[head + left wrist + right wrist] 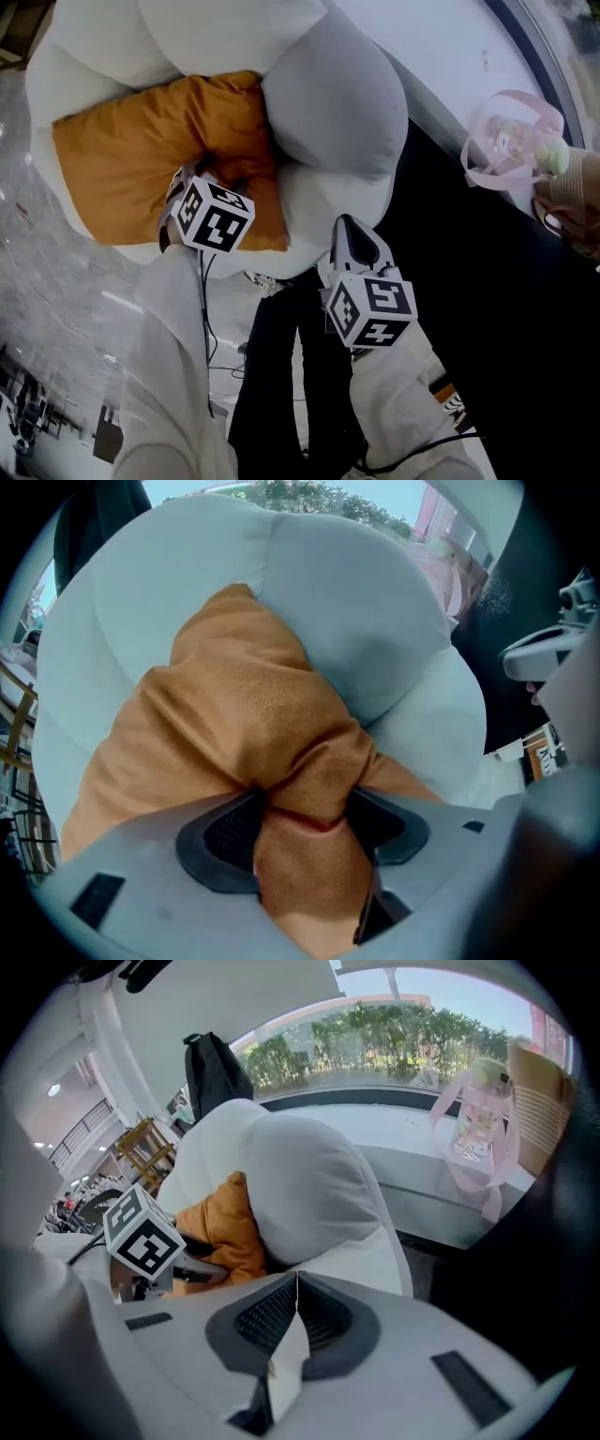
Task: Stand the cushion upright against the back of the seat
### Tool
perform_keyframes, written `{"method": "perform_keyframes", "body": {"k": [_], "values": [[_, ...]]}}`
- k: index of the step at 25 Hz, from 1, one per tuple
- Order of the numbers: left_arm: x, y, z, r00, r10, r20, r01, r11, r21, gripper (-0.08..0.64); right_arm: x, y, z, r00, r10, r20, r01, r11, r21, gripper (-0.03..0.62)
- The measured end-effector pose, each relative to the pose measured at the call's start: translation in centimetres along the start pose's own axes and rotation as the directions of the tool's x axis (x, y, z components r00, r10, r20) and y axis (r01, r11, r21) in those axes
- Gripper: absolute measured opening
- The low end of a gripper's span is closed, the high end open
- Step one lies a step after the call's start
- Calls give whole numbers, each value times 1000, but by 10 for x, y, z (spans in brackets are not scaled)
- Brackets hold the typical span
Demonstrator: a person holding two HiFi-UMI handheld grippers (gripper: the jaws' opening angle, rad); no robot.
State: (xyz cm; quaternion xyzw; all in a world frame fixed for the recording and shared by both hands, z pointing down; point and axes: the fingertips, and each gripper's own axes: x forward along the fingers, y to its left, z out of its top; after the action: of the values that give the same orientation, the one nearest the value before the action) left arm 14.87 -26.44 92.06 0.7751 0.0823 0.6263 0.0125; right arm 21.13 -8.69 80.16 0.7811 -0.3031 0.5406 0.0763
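- Orange cloth marks the cushion [159, 159], which lies slanted in the hollow of the white padded seat [84, 56]. Its far edge is pushed into the puffed lobes of the back. One side is tucked against the large grey-white lobe [333, 103] on the right.
- Steeply down onto the cushion's near corner points the left gripper [305, 808]. Its jaws pinch a bunched fold of the orange cloth, which bulges out above and below the pads.
- In the head view, that tool's marker cube [214, 217] sits over the cushion's near edge.
- At the front lobe of the seat hangs the right gripper [296, 1283], apart from the cushion. Its jaws are pressed together with nothing between them.
- White sleeves [173, 375] run up to both tools.
- Beyond the seat, a pink bottle [511, 141] with a looped pink strap stands on a white ledge [441, 47]. A tan woven basket [574, 192] is just beside it.
- In the right gripper view, a dark bag-like shape [216, 1072] rises behind the seat, with greenery outside the window beyond.
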Motion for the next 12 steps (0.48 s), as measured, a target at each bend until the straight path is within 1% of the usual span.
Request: {"method": "perform_keyframes", "body": {"k": [2, 5, 9, 10, 12], "values": [[-1, -1, 0, 1000, 8, 1, -8, 1000, -10, 271, 1, -5, 1, 1000, -2, 3, 2, 1000, 11, 63], [-3, -1, -2, 1000, 18, 2, -17, 999, -33, 194, 2, -6, 3, 1000, -3, 9, 3, 1000, 25, 63], [-12, -2, -5, 1000, 8, 11, -7, 998, -62, 69, 2, -7, 2, 1000, -3, 5, 2, 1000, 27, 63], [-15, -2, -6, 1000, 3, 19, -2, 997, -72, 46, 2, -8, 1, 1000, -2, 2, 2, 1000, 28, 63], [-21, -2, -6, 999, -4, 39, 8, 995, -97, 28, 2, -9, -1, 1000, -2, -2, 2, 999, 33, 63]]}}
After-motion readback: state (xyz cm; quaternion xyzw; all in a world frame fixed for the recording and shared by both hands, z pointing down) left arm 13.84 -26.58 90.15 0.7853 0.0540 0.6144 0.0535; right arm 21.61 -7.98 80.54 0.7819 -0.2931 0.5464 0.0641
